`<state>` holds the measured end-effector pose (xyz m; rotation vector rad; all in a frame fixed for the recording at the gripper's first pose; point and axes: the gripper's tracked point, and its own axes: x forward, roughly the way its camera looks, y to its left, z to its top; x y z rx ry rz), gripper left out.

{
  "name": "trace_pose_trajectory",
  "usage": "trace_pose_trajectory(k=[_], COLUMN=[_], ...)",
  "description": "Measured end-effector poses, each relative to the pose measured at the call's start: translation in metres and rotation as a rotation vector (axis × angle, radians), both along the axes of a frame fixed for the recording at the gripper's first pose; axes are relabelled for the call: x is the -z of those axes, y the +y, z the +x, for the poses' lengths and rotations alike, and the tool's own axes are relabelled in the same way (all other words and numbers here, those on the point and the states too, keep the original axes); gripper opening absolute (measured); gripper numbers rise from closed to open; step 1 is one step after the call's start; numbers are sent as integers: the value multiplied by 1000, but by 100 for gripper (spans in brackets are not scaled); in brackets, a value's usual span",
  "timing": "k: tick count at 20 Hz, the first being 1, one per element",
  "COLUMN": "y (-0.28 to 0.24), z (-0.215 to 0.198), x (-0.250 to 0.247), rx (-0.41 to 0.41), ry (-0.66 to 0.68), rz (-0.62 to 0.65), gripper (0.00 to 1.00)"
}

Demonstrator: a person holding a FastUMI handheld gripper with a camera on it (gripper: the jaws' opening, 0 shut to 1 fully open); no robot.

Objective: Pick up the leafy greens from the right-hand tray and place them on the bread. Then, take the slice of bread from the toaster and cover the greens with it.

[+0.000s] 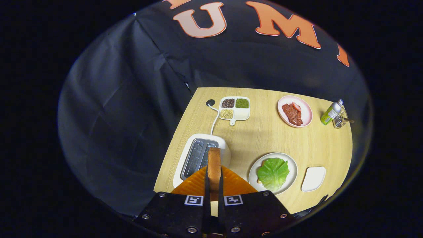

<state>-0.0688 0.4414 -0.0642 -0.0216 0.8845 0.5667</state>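
gripper [214,180] | raised above table, angled down | fingers closed, both pressed on bread slice [214,163] | slice held upright, edge-on

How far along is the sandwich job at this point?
Done: the greens lie on the bread on the round plate, and the small tray beside it is bare. In hand: the claw is shut on the bread slice, held above the toaster. Left: covering the greens.

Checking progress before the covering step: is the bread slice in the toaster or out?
Out: the hand-held gripper is shut on the bread slice, held above the toaster.
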Motion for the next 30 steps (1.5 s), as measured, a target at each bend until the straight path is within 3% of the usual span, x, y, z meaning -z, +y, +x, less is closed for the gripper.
trace_pose_trajectory(k=[12, 20, 30], y=[-113, -138, -127], z=[24, 47, 73], x=[47, 94, 162], rx=[115, 94, -7], ry=[15, 88, 192], rz=[-3, 37, 96], gripper=[9, 9, 9])
